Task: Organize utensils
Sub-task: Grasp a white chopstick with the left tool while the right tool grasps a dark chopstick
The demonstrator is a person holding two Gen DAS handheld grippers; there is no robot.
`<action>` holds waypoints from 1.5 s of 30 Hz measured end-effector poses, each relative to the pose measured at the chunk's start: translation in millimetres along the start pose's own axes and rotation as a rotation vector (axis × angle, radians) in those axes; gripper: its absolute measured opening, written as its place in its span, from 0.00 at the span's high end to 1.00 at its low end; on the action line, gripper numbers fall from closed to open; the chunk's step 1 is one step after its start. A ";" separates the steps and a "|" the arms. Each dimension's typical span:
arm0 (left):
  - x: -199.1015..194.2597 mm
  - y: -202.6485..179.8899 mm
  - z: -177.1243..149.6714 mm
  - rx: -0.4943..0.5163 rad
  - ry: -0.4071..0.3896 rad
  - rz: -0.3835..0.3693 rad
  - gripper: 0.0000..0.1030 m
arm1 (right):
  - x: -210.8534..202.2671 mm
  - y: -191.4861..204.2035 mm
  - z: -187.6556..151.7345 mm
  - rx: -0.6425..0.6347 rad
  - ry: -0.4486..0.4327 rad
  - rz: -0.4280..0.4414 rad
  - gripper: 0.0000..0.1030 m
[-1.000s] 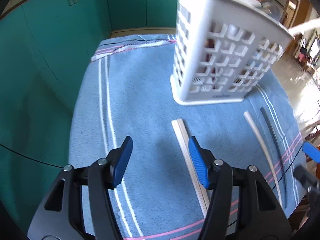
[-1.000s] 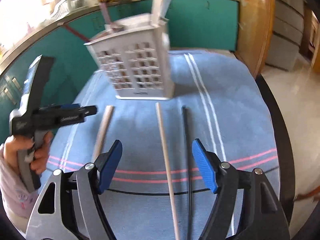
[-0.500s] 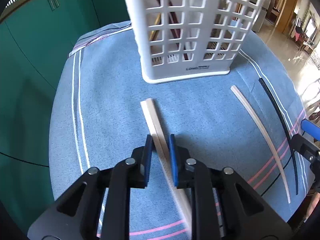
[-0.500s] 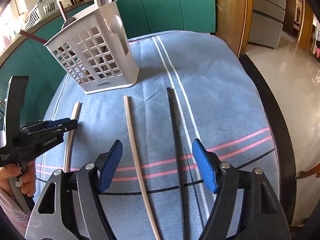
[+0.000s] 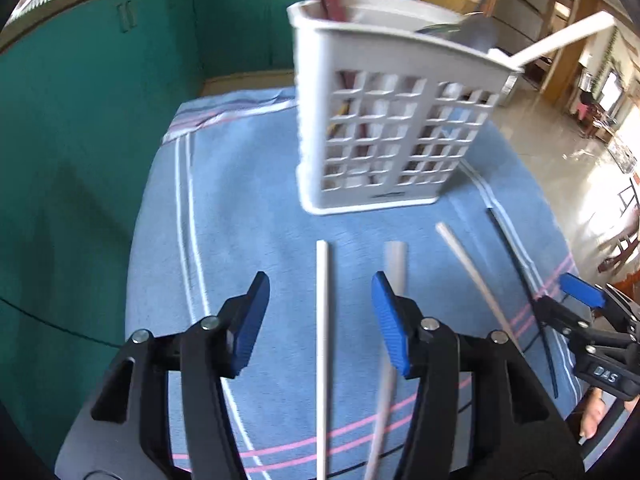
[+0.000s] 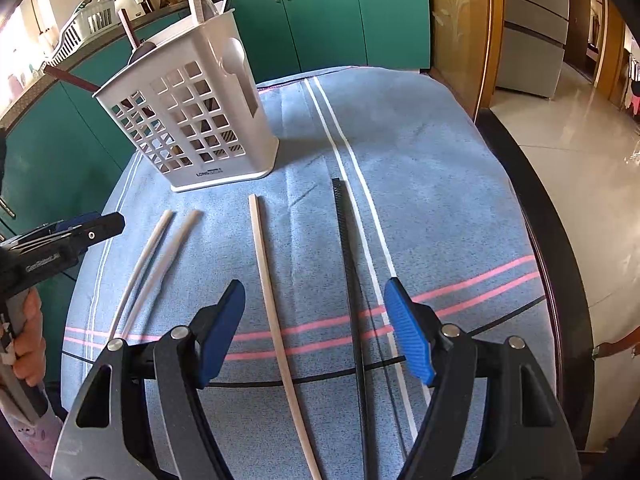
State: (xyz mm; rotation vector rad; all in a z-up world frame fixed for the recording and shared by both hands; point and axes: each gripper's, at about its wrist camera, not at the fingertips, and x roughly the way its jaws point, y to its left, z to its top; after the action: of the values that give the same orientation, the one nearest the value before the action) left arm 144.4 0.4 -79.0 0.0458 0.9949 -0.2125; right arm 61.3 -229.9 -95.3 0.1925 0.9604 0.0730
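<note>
A white slotted utensil holder [image 5: 388, 120] [image 6: 188, 120] stands upright on the blue cloth with several utensils in it. Three pale chopsticks and one black chopstick lie in front of it. In the left wrist view my left gripper [image 5: 320, 316] is open, with a white chopstick [image 5: 322, 340] lying between its fingers and a second pale one [image 5: 394, 264] under the right finger. My right gripper [image 6: 316, 328] is open above a cream chopstick [image 6: 268, 272] and the black chopstick [image 6: 348, 272].
A blue striped cloth [image 6: 420, 168] covers the round dark-edged table [image 6: 532, 216]. Teal cabinets [image 5: 80, 120] stand behind and to the left. The left gripper shows at the left edge of the right wrist view [image 6: 68, 236]. Shiny floor lies to the right.
My left gripper was shut on the paired chopsticks half a second ago; now it is open and they lie apart on the cloth. The right gripper stayed open.
</note>
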 end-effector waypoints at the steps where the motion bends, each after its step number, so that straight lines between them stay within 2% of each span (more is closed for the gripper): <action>1: 2.7 2.3 0.7 -0.008 0.006 0.010 0.50 | 0.1 -0.2 0.1 0.000 0.001 -0.003 0.31; 5: 20.0 10.6 1.7 -0.016 0.041 0.036 0.51 | 2.4 -0.2 0.8 -0.004 0.009 -0.012 0.31; 8: 31.7 9.5 0.7 -0.005 0.062 0.048 0.51 | 6.2 3.4 14.1 -0.038 -0.001 -0.005 0.32; 10: 39.3 6.3 -0.9 0.006 0.074 0.058 0.51 | 13.3 4.8 27.6 -0.059 -0.004 -0.007 0.42; 13: 48.9 3.8 -0.3 0.009 0.094 0.076 0.50 | 36.8 6.1 48.6 -0.080 0.045 0.001 0.50; 19: 60.2 0.0 5.5 0.017 0.123 0.125 0.47 | 75.1 7.3 64.2 -0.132 0.133 -0.089 0.51; 22: 62.5 -2.0 8.5 0.022 0.132 0.133 0.46 | 83.1 5.5 65.2 -0.137 0.168 -0.094 0.50; 33: 67.6 -1.6 14.4 0.019 0.138 0.133 0.47 | 89.9 14.6 70.6 -0.191 0.177 -0.109 0.50; 38: 64.3 -9.1 12.4 0.035 0.139 0.111 0.61 | 91.3 16.9 71.9 -0.198 0.180 -0.103 0.52; 42: 61.2 -16.4 9.7 0.057 0.151 0.094 0.76 | 89.5 23.1 69.8 -0.199 0.181 -0.101 0.62; 45: 59.1 -20.7 7.5 0.065 0.152 0.090 0.79 | 88.2 30.9 67.9 -0.213 0.185 -0.098 0.71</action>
State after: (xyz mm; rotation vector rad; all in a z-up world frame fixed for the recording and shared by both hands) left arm 177.6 -30.1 -123.2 0.1676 1.1342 -0.1608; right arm 168.2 -195.5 -122.5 -0.0585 1.1372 0.1038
